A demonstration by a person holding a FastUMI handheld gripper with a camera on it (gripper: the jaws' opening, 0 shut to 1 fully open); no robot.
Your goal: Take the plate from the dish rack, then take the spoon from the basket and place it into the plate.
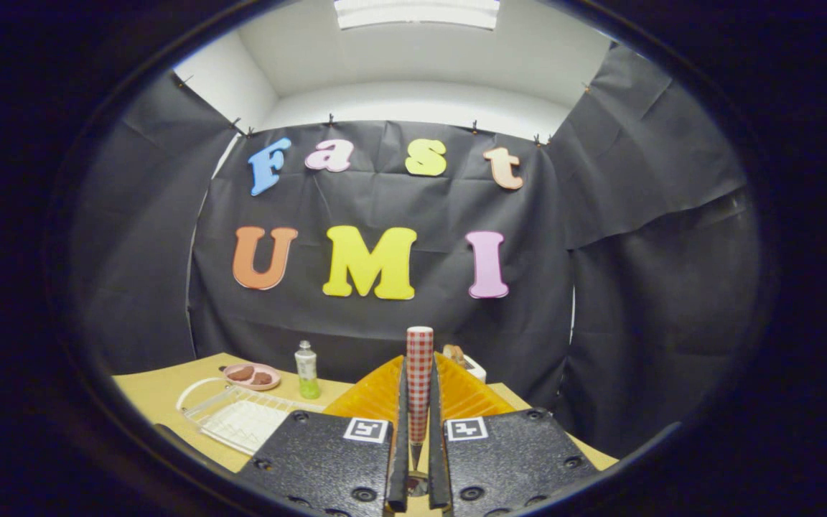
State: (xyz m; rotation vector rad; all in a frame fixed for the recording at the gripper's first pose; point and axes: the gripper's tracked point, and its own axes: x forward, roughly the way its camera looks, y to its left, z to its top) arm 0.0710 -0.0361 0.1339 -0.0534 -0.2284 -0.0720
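I am holding the spoon (419,380) upright by its checkered handle, my hand-held gripper (419,459) nearly closed on it. It is standing above the orange basket (377,395), lifted free to carry toward the plate (251,375) beside the dish rack (234,420).

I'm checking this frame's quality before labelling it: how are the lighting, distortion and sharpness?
Gripper view: a bright ceiling light blows out overhead, while the table is evenly lit; fisheye bends the table edge and dish rack; the red-checked spoon handle clamped in the gripper looks sharp.
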